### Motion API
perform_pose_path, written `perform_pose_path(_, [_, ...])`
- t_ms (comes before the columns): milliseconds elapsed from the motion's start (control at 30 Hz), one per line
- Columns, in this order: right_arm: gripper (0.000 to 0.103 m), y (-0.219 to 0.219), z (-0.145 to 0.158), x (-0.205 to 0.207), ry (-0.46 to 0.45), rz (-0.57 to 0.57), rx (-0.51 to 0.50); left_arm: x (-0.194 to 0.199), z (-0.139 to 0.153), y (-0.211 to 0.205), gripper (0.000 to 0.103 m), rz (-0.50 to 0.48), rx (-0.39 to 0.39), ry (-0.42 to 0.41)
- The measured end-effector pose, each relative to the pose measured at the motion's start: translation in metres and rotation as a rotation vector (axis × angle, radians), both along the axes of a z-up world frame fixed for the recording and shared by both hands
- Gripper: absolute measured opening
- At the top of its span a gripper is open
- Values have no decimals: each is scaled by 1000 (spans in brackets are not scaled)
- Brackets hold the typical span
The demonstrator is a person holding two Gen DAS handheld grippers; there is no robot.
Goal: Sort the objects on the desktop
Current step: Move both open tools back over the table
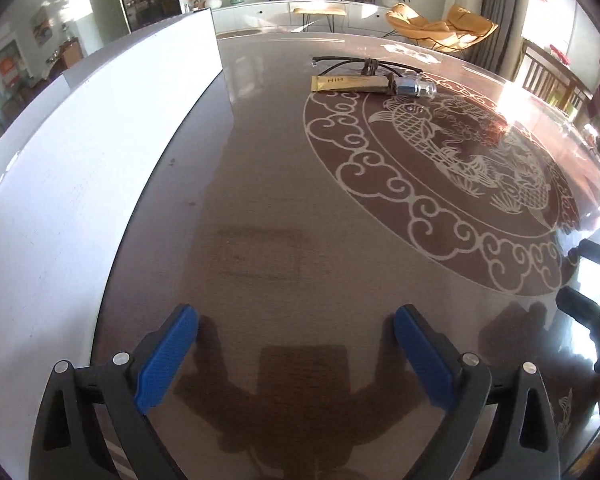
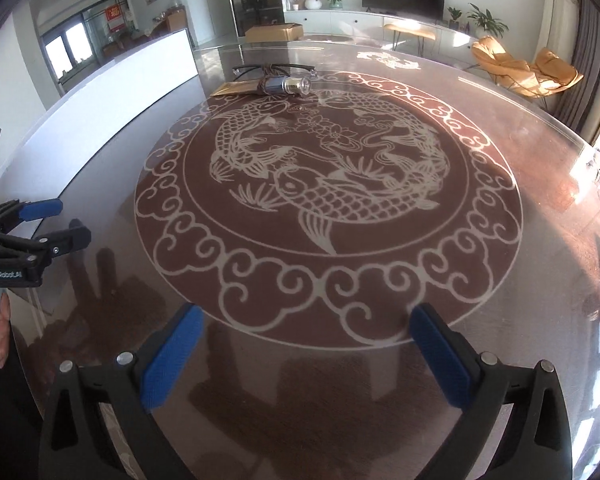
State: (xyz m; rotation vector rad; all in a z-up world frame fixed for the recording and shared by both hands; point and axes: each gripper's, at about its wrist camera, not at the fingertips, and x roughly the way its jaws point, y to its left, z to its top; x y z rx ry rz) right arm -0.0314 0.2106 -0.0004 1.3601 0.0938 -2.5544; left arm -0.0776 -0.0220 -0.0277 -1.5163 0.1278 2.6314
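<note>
A small pile lies far across the round glass table [image 1: 280,200]: black glasses [image 1: 340,60], a gold sachet [image 1: 340,83], a brown cord [image 1: 372,67] and a silver cylinder [image 1: 416,89]. The same pile shows in the right wrist view, with the glasses [image 2: 260,68], sachet [image 2: 234,89] and cylinder [image 2: 290,86]. My left gripper [image 1: 296,320] is open and empty, low over the table's near part. It also shows in the right wrist view [image 2: 68,220]. My right gripper [image 2: 306,320] is open and empty over the near rim of the fish medallion [image 2: 328,184].
A long white board [image 1: 80,168] stands along the table's left side. The right gripper's black fingers [image 1: 592,280] show at the left view's right edge. Yellow chairs [image 2: 524,68] and a wooden chair [image 1: 552,76] stand beyond the far edge.
</note>
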Motion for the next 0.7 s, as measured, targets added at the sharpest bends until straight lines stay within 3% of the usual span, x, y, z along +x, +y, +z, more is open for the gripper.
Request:
perform_pose_path(200, [103,-14,-5,-4,9,11,66,-9,-6,-11,103,18,26,59])
perform_pose_path(367, [103,-13,-6,-56,-17,73,76,-8,-7,-11,103,26,26,60])
perform_pose_path(533, [103,19,-7,-147,-12,-93,72,-9,-7,-10,103,27,26,60])
perform_pose_path(700, [103,19,-5,-217,-32,-235,72,-9,-7,-10,103,28,25,60])
